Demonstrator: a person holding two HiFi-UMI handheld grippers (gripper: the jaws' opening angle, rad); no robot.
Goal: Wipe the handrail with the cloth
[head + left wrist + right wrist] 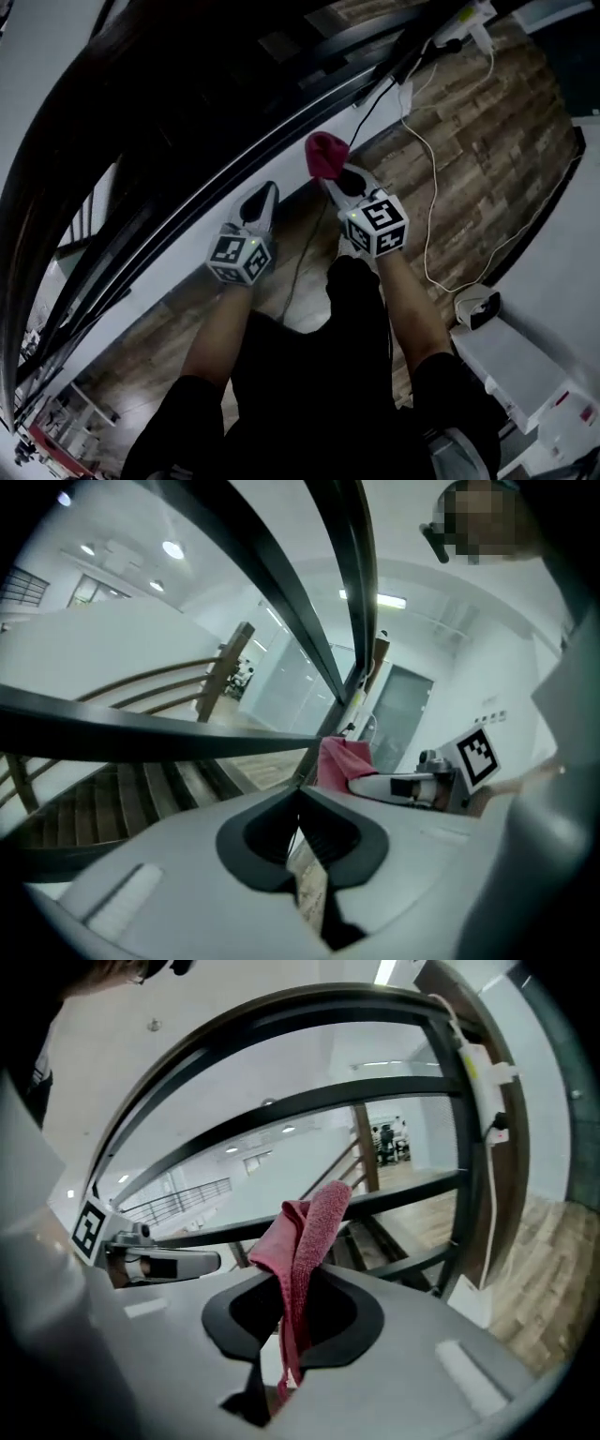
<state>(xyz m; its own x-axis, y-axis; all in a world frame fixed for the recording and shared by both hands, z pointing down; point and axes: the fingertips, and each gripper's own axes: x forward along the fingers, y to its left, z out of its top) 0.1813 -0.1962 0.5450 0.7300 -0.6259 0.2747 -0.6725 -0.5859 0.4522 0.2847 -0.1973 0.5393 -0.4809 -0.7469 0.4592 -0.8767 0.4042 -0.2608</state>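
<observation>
Jaws of the right gripper (pixel 289 1274) are closed on a pink cloth (pixel 305 1232). It is pinched low between them, and its folded upper part stands up above the tips. The left gripper (pixel 300 803) has its jaws pressed together with nothing between them.

The right gripper view shows the dark handrail (pixel 281 1007) arching overhead, well above the cloth, with lower bars and glass behind it. The left gripper view adds what that one lacks. It shows the other gripper from the side, the cloth (pixel 342 761) sticking out of its tip, and a wooden staircase (pixel 84 808) beyond the bars.

Only the head view shows both grippers together, held side by side and pointing toward the railing. There the left gripper (pixel 262 202) is just left of the right gripper (pixel 342 178), with the cloth (pixel 326 155) at its front. The handrail (pixel 150 122) sweeps across as a broad dark band. It is too dim there to tell whether the cloth touches any part of the railing. Bare forearms (pixel 220 333) lead back from the grippers. A white cable (pixel 431 187) trails over the wooden floor (pixel 478 141) on the right.
</observation>
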